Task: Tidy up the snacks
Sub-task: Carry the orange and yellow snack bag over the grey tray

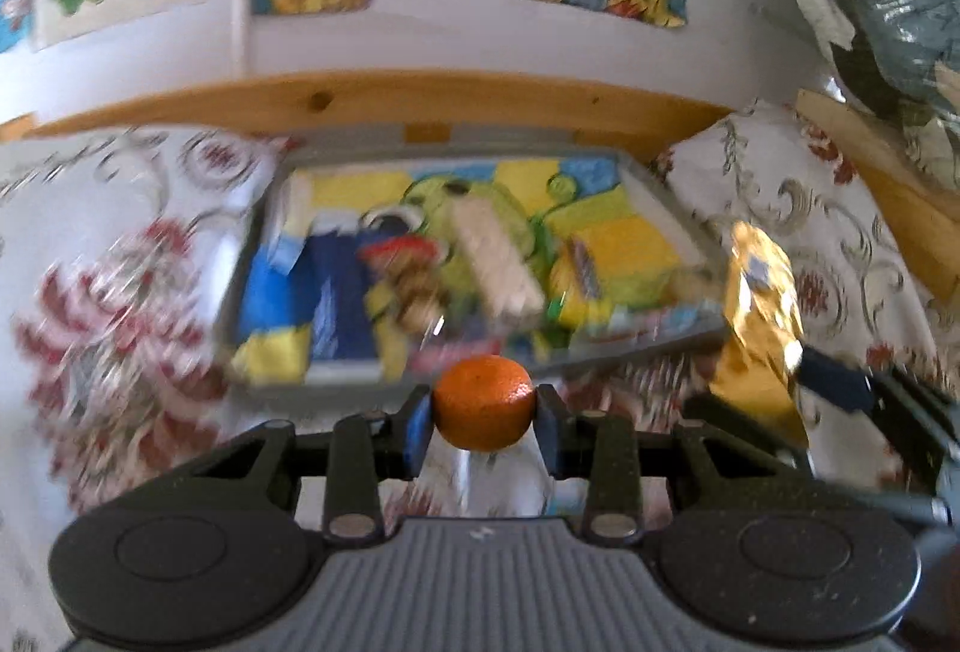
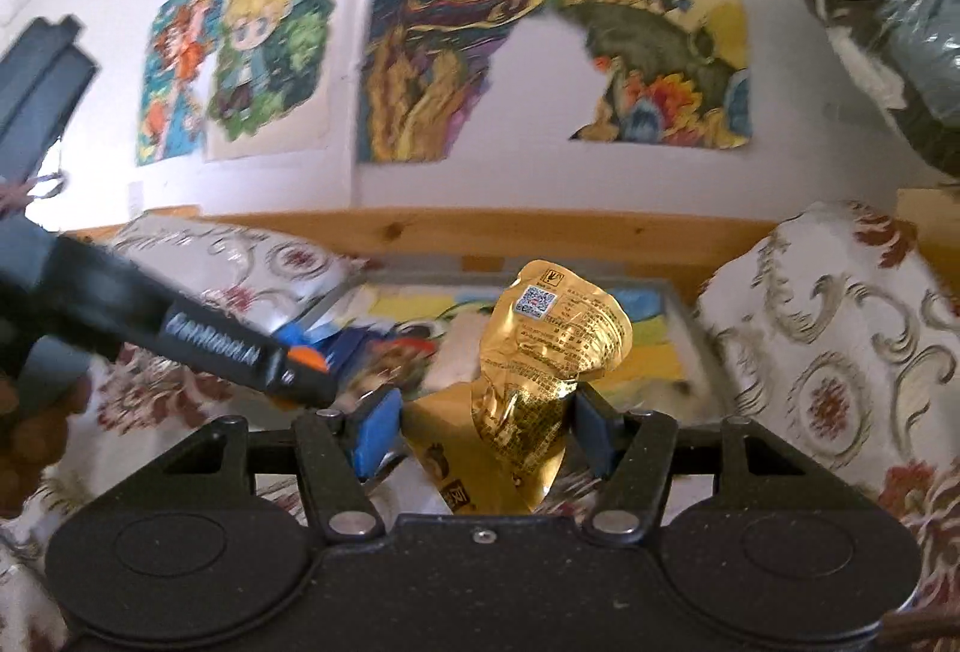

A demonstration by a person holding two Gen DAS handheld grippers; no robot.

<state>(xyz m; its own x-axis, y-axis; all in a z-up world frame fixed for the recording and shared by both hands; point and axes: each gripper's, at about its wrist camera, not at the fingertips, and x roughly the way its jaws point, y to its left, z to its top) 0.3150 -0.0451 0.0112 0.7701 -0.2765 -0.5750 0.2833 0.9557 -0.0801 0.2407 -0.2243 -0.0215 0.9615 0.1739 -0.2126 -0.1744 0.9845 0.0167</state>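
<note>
Carry step in hand: left gripper (image 1: pixel 483 406) clamped on a tangerine (image 1: pixel 483 402), right gripper (image 2: pixel 487 430) on a gold packet (image 2: pixel 543 376); next, judged, lowering both into the tray (image 1: pixel 252 256) ahead.

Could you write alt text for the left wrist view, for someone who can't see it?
A handheld gripper clamps a small orange between its two fingers, above a floral cloth. Ahead lies a grey tray of blurred, colourful snack packs. At right, a second gripper holds a gold foil packet; drawings hang on the wall behind.
</note>
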